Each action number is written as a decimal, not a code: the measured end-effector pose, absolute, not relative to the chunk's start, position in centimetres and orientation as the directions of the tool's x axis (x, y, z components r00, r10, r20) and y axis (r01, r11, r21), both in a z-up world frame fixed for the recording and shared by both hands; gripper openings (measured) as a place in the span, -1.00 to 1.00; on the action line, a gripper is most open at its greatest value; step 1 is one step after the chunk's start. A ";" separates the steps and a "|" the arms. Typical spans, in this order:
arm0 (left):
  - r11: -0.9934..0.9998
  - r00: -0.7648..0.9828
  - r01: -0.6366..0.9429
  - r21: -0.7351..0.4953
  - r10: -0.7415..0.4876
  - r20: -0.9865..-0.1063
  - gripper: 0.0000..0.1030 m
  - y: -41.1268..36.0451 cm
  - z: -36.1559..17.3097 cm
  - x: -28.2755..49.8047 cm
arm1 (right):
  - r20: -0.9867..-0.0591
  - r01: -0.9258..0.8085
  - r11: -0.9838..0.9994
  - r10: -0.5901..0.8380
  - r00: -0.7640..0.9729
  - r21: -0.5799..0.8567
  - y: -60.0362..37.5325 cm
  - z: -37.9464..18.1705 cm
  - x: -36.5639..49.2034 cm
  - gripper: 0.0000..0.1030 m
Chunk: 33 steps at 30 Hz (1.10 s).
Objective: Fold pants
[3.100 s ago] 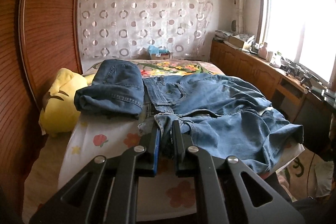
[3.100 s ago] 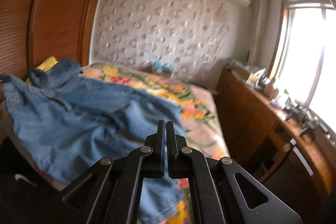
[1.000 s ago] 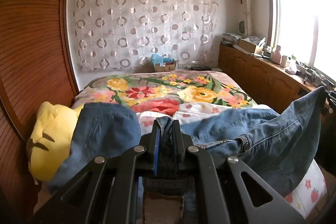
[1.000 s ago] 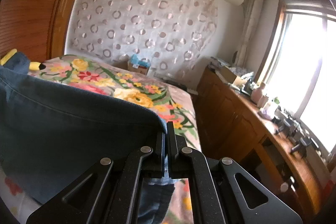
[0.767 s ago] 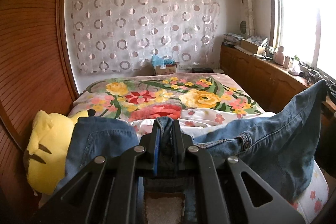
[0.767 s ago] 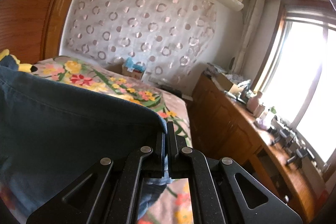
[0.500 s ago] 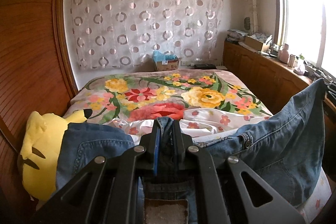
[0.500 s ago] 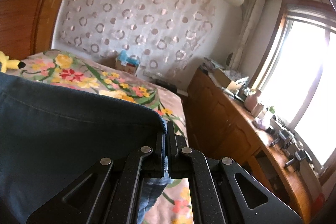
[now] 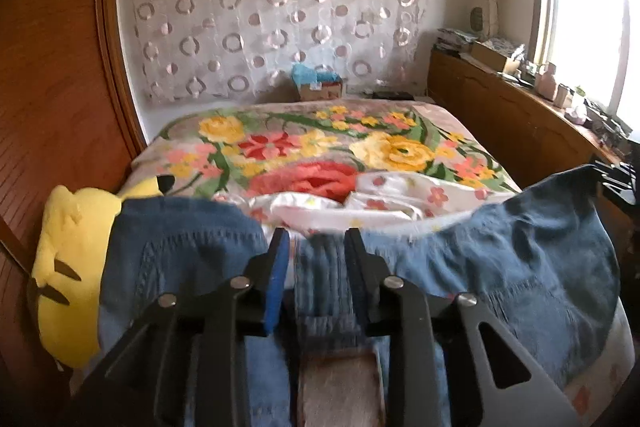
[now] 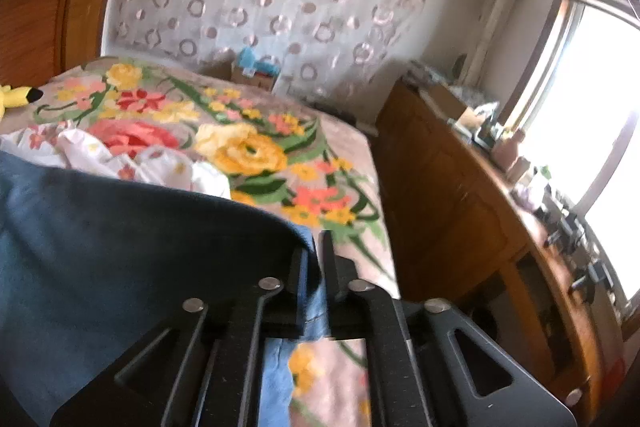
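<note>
Beyond the jeans [image 9: 520,267], floral bedspread [image 9: 320,143] lay far; yellow plush [image 9: 68,267] left. Left gripper [image 9: 314,247] jaws wide around denim; right gripper [image 10: 314,259] jaws narrowly parted, denim between.

No legible txt, labels, brands or nos. in either view: cardboard box [image 9: 320,91] by the curtain has marks too blurred to read, and the leather patch on the jeans [image 9: 520,279] waistband, seen from the left wrist cam, shows no readable print.
</note>
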<state>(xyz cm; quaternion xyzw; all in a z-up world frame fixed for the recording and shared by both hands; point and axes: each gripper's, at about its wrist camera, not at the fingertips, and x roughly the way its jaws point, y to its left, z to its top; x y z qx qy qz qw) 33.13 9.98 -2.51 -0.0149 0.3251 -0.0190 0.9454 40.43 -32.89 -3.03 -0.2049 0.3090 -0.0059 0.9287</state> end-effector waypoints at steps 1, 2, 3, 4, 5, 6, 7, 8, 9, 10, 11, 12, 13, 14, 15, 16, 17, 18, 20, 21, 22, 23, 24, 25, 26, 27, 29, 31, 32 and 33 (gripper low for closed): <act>0.999 0.786 0.033 -0.037 -0.049 -0.616 -0.41 10.0 -2.6 32.7 | -0.571 -0.115 0.917 -0.135 0.810 -0.381 -32.9 -3.0 40.1 -0.28; 0.999 0.786 0.035 -0.030 -0.046 -0.617 -0.36 10.0 -2.6 31.9 | -0.574 -0.123 0.919 -0.125 0.809 -0.374 -33.0 -2.9 40.3 -0.15; 0.999 0.786 0.037 -0.027 -0.046 -0.617 -0.34 10.0 -2.7 31.1 | -0.577 -0.129 0.923 -0.113 0.809 -0.361 -33.0 -2.9 40.0 -0.05; 0.999 0.785 0.044 -0.030 -0.053 -0.617 -0.34 10.1 -2.8 30.5 | -0.579 -0.138 0.931 -0.091 0.810 -0.339 -32.9 -2.7 39.3 -0.05; 0.998 0.784 0.052 -0.039 -0.066 -0.618 -0.33 10.1 -2.9 29.7 | -0.583 -0.149 0.935 -0.072 0.810 -0.323 -32.8 -2.5 38.8 -0.05; 0.997 0.782 0.056 -0.046 -0.072 -0.619 -0.33 10.1 -2.9 29.2 | -0.589 -0.169 0.938 -0.044 0.807 -0.302 -32.6 -2.2 38.2 -0.05; 0.996 0.781 0.066 -0.055 -0.085 -0.619 -0.33 10.1 -3.0 28.4 | -0.598 -0.192 0.943 -0.010 0.801 -0.273 -32.4 -2.0 37.3 -0.05; 0.995 0.780 0.076 -0.060 -0.097 -0.619 -0.33 10.0 -3.1 27.7 | -0.602 -0.208 0.944 0.013 0.798 -0.255 -32.2 -1.8 36.5 -0.05; 0.995 0.780 0.080 -0.061 -0.101 -0.618 -0.33 10.0 -3.2 27.2 | -0.608 -0.232 0.944 0.044 0.793 -0.235 -31.8 -1.6 35.7 -0.04; 0.995 0.782 0.078 -0.057 -0.097 -0.615 -0.33 9.9 -3.2 26.5 | -0.613 -0.255 0.942 0.072 0.787 -0.217 -31.3 -1.4 34.8 -0.02; 0.996 0.782 0.075 -0.049 -0.089 -0.616 -0.33 9.8 -3.3 26.0 | -0.616 -0.275 0.940 0.095 0.782 -0.204 -30.7 -1.2 33.9 0.01; 0.996 0.781 0.073 -0.045 -0.085 -0.619 -0.33 9.7 -3.4 25.6 | -0.619 -0.296 0.936 0.121 0.776 -0.188 -30.2 -1.0 33.1 0.07; 0.996 0.780 0.072 -0.046 -0.085 -0.621 -0.33 9.6 -3.4 25.4 | -0.621 -0.314 0.934 0.145 0.770 -0.171 -29.7 -0.8 32.3 0.13; 0.996 0.779 0.074 -0.050 -0.089 -0.621 -0.33 9.6 -3.5 25.0 | -0.624 -0.331 0.931 0.167 0.763 -0.156 -29.2 -0.6 31.6 0.15; 0.996 0.778 0.075 -0.056 -0.094 -0.622 -0.33 9.6 -3.5 24.8 | -0.629 -0.350 0.927 0.193 0.753 -0.135 -28.7 -0.5 30.7 0.17; 0.995 0.777 0.075 -0.064 -0.098 -0.622 -0.33 9.7 -3.7 24.3 | -0.633 -0.361 0.925 0.208 0.746 -0.122 -28.5 -0.4 30.2 0.18; 0.995 0.778 0.073 -0.067 -0.099 -0.621 -0.33 9.7 -3.8 24.0 | -0.639 -0.375 0.921 0.228 0.735 -0.104 -28.0 -0.5 29.5 0.18; 0.995 0.778 0.070 -0.071 -0.099 -0.620 -0.33 9.8 -4.0 23.7 | -0.643 -0.387 0.918 0.245 0.726 -0.087 -27.7 -0.5 29.0 0.19; 0.995 0.776 0.067 -0.079 -0.102 -0.622 -0.33 9.9 -4.3 23.0 | -0.650 -0.409 0.911 0.277 0.707 -0.056 -26.8 -0.9 27.8 0.20; 0.994 0.773 0.070 -0.083 -0.107 -0.625 -0.33 9.8 -4.5 22.8 | -0.656 -0.418 0.907 0.286 0.698 -0.049 -26.3 -1.1 27.3 0.20; 0.994 0.769 0.073 -0.085 -0.110 -0.629 -0.33 9.8 -4.8 22.5 | -0.664 -0.432 0.901 0.299 0.685 -0.040 -25.7 -1.5 26.7 0.20; 0.994 0.767 0.072 -0.081 -0.107 -0.633 -0.33 9.7 -5.0 22.2 | -0.669 -0.439 0.898 0.305 0.678 -0.035 -25.5 -1.6 26.4 0.21; 0.995 0.764 0.070 -0.077 -0.103 -0.637 -0.33 9.7 -5.3 22.0 | -0.674 -0.446 0.895 0.310 0.671 -0.032 -25.1 -1.9 25.9 0.21; 0.995 0.760 0.070 -0.076 -0.102 -0.641 -0.33 9.6 -5.6 21.6 | -0.677 -0.450 0.893 0.317 0.665 -0.024 -24.7 -2.1 25.5 0.21; 0.994 0.756 0.072 -0.078 -0.106 -0.646 -0.33 9.6 -5.8 21.5 | -0.681 -0.453 0.892 0.322 0.658 -0.016 -24.4 -2.3 25.2 0.21; 0.994 0.752 0.076 -0.084 -0.112 -0.650 -0.33 9.6 -6.0 21.3 | -0.687 -0.457 0.889 0.329 0.648 -0.005 -24.1 -2.6 24.9 0.21; 0.993 0.744 0.078 -0.090 -0.118 -0.658 -0.33 9.6 -6.5 20.7 | -0.695 -0.463 0.886 0.333 0.637 0.001 -23.7 -3.2 24.3 0.23; 0.993 0.733 0.079 -0.092 -0.121 -0.669 -0.33 9.6 -7.0 20.3 | -0.712 -0.476 0.880 0.339 0.615 0.007 -23.1 -3.9 23.8 0.44; 0.992 0.724 0.082 -0.096 -0.125 -0.678 -0.33 9.6 -7.4 20.1 | -0.719 -0.480 0.877 0.340 0.606 0.010 -23.0 -4.3 23.5 0.50; 0.991 0.718 0.085 -0.106 -0.134 -0.683 -0.33 9.6 -7.7 19.9 | -0.728 -0.486 0.874 0.341 0.595 0.012 -22.7 -4.8 23.3 0.55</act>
